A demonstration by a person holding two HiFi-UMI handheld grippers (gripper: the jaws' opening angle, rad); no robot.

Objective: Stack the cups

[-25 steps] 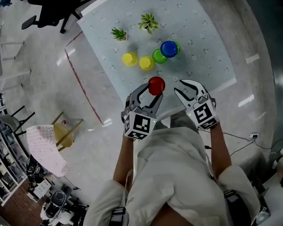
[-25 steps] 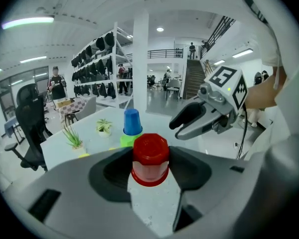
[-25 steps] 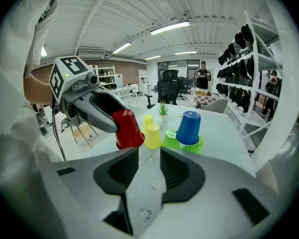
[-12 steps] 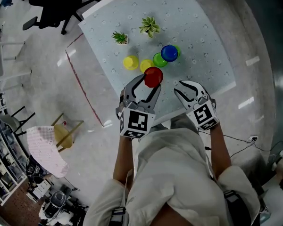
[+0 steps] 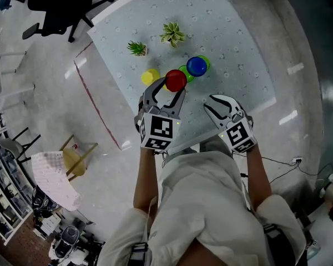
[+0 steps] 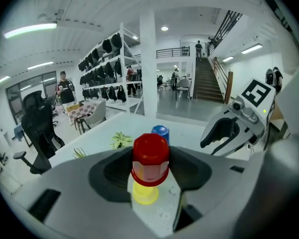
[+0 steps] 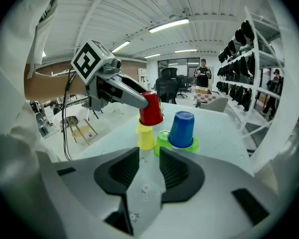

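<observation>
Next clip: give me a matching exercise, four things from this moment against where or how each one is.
1 red cup
2 blue cup
3 right gripper
4 larger plant

A nothing between its jaws
B upside down on a green cup
C in the left gripper, over a yellow cup
D on the table beyond the cups

Pairs: 1-C, 2-B, 3-A, 4-D

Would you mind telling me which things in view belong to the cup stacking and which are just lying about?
Belong to the job: red cup, yellow cups, green cups, blue cup.

Lying about: two plants, office chair, stool.
</observation>
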